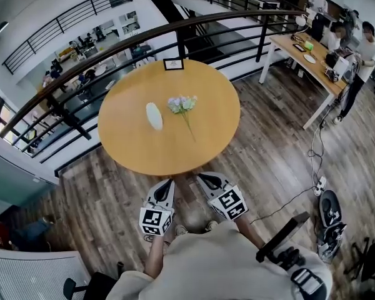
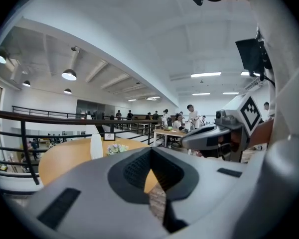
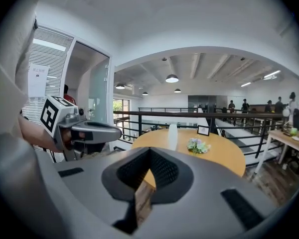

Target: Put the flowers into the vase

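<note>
A white vase [image 1: 154, 115] stands on the round wooden table [image 1: 131, 142], with a bunch of pale flowers [image 1: 182, 104] lying just to its right, stem toward me. Both grippers hang over the floor just short of the table's near edge, well apart from vase and flowers. My left gripper [image 1: 167, 185] and my right gripper [image 1: 205, 179] are shut with nothing in them. The left gripper view shows its jaws [image 2: 150, 168] closed, the vase [image 2: 96, 146] and flowers [image 2: 117, 148] beyond. In the right gripper view the jaws [image 3: 149, 168] meet, vase [image 3: 173, 136] and flowers [image 3: 198, 145] ahead.
A small framed sign [image 1: 173, 64] stands at the table's far edge. A black railing [image 1: 194, 27] curves behind the table over a drop. At the right stand a long desk [image 1: 306, 58] with people; cables and a power strip [image 1: 319, 185] lie on the wooden floor.
</note>
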### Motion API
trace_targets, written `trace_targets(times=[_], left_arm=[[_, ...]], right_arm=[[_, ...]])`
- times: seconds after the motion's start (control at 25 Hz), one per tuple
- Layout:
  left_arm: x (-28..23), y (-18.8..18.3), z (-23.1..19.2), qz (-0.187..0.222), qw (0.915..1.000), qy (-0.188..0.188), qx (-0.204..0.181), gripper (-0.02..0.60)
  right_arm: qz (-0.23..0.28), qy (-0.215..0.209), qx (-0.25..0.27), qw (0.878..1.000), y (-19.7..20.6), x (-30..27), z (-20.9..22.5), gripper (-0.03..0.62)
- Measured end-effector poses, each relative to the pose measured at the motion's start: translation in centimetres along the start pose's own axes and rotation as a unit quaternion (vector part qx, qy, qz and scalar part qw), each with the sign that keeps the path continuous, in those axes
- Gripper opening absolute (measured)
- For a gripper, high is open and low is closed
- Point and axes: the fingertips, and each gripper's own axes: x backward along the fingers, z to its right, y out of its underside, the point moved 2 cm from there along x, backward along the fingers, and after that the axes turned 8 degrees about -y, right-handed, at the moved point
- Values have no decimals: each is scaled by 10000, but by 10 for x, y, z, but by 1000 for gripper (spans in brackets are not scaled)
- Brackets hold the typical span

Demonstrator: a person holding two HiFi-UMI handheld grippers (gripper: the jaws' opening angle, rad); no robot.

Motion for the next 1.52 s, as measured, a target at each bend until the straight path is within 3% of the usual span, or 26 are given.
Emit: trace_targets(times=[0.4,0.8,1.08,1.4,1.52], left_arm=[[-11,7,23,-78,9996,-255,32,6],[-37,12,13,-188,9993,-315,116,6],[-81,12,-25,-151,9994,-155,253,6],[-156,-20,-114,32,9997,110,222,6],[-162,-18,-137,-43,9997,180,176,6]], right_arm=[[-13,19,29,10000,17,32,28,8],[-145,-97,-13,9998,21,11,48,8],[-337,-5,5,9994,12,-33,75,8],[-309,308,187,9989,-49,-122,133,8],[-476,390,25,9981,-48,-144,138,8]])
